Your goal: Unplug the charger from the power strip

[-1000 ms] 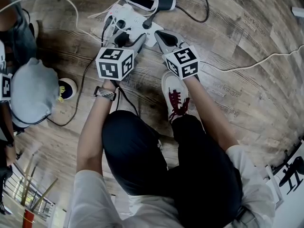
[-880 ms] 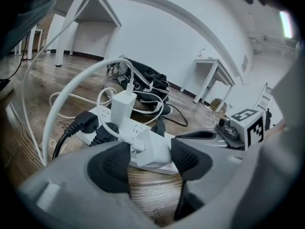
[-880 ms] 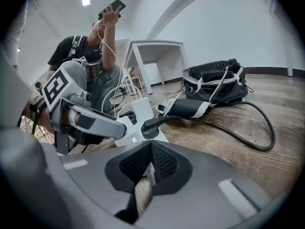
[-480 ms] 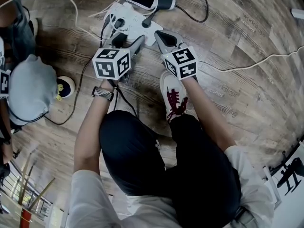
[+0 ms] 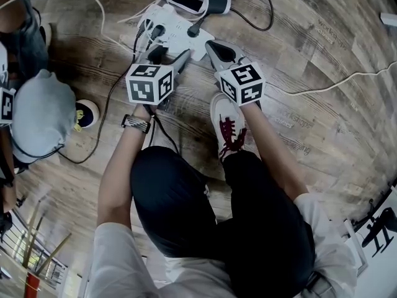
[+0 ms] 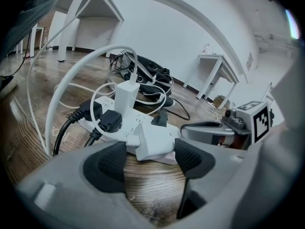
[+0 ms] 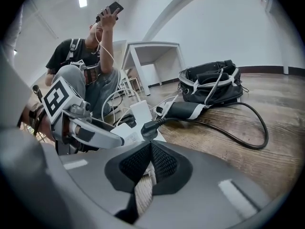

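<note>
Left gripper view: the charger (image 6: pixel 155 141), a white block with a white cable leaving its left side, sits tilted at the near end of the power strip (image 6: pixel 143 122). Whether its prongs are seated in a socket cannot be told. The left gripper (image 6: pixel 151 151) points at it. Its jaws stand wide and have just been opening, with the charger just ahead in the gap between the pads (image 6: pixel 112 162), neither of which presses on it.

Further along the strip, a tall white adapter (image 6: pixel 126 97) stands upright and two black plugs (image 6: pixel 110 120) occupy the sockets beside it.

The right gripper (image 7: pixel 150 146) has its jaws closed together with nothing held between the pads. In the head view its tip lies just beside the strip's near edge, right of the left gripper.

The strip rests on a wooden floor (image 5: pixel 310 73). A black bag (image 7: pixel 212 85) lies beyond the strip's far end, and a seated person (image 7: pixel 81 80) is at its left.
</note>
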